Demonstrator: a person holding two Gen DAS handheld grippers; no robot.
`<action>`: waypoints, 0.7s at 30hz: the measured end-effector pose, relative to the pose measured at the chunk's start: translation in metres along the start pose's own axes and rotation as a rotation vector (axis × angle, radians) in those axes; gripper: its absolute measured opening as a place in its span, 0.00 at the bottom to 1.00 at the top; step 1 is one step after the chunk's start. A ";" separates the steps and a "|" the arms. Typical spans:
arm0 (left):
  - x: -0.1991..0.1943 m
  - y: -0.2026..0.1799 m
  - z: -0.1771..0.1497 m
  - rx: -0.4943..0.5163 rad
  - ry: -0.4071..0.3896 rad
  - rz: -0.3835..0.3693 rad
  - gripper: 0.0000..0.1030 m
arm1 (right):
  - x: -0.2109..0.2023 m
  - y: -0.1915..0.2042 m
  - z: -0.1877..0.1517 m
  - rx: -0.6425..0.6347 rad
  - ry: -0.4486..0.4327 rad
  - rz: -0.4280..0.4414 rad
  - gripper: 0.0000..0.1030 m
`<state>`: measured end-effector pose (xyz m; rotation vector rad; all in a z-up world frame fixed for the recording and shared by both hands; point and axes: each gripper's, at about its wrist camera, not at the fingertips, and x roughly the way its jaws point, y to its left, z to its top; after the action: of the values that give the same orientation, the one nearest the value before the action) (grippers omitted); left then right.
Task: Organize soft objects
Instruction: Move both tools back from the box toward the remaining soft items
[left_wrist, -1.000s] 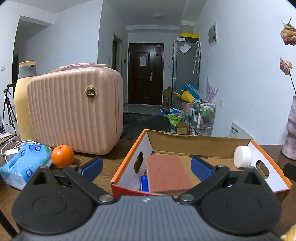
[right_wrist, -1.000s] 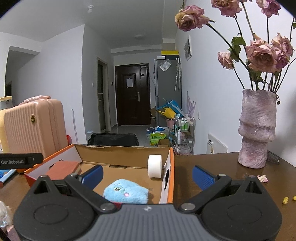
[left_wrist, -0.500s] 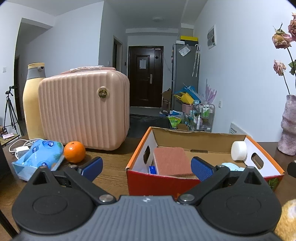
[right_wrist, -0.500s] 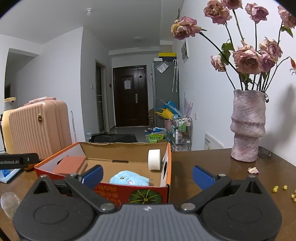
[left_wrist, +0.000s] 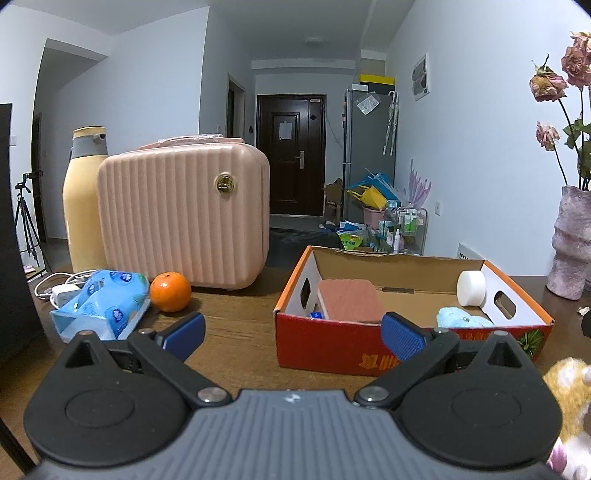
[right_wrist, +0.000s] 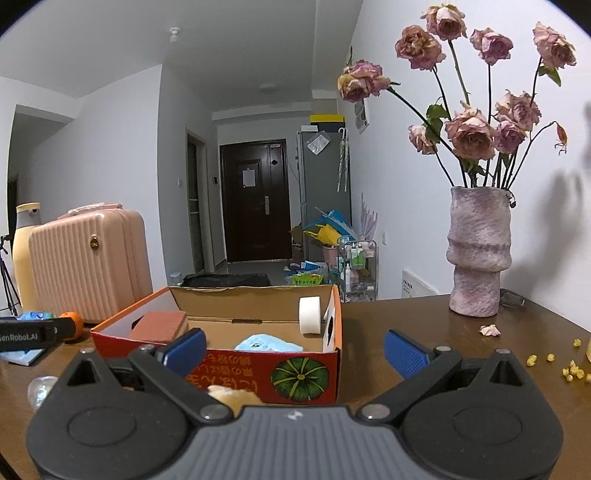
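At the far left of the left view a dark panel (left_wrist: 11, 236) is cut off by the frame, hiding part of a tripod (left_wrist: 26, 218). A cream jug (left_wrist: 83, 199) stands half hidden behind the pink case (left_wrist: 181, 218); before them lie a tissue pack (left_wrist: 101, 302) and an orange (left_wrist: 170, 291) on the counter (left_wrist: 236, 332). The left tool (left_wrist: 291, 332) hangs wide open and empty, short of the box (left_wrist: 332, 350). Inside the box a brown sponge (left_wrist: 351, 304) leans at the left wall, a blue plush (left_wrist: 461, 317) is mostly hidden by the front wall, and a white roll (left_wrist: 471, 288) stands against the right wall. A yellow plush (left_wrist: 565, 398) is cut off at the right edge; in the right view only a bit of it (right_wrist: 232, 395) peeks over the tool body. The right tool (right_wrist: 295, 350) is also wide open and empty, near the box's front right corner (right_wrist: 295, 376). Farther right stands a vase (right_wrist: 478, 254) of dried roses, with yellow crumbs (right_wrist: 569, 369) too small to identify.
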<state>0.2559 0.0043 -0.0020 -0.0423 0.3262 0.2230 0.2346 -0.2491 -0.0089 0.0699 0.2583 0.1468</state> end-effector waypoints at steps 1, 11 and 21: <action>-0.004 0.001 -0.001 0.001 -0.001 0.001 1.00 | -0.003 0.001 -0.001 -0.001 -0.001 0.000 1.00; -0.034 0.012 -0.013 0.014 0.006 -0.012 1.00 | -0.033 0.013 -0.011 -0.001 -0.003 0.014 1.00; -0.060 0.021 -0.025 0.027 0.013 -0.045 1.00 | -0.062 0.020 -0.022 -0.008 -0.014 0.029 1.00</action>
<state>0.1884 0.0101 -0.0066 -0.0247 0.3403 0.1743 0.1674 -0.2376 -0.0126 0.0669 0.2426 0.1756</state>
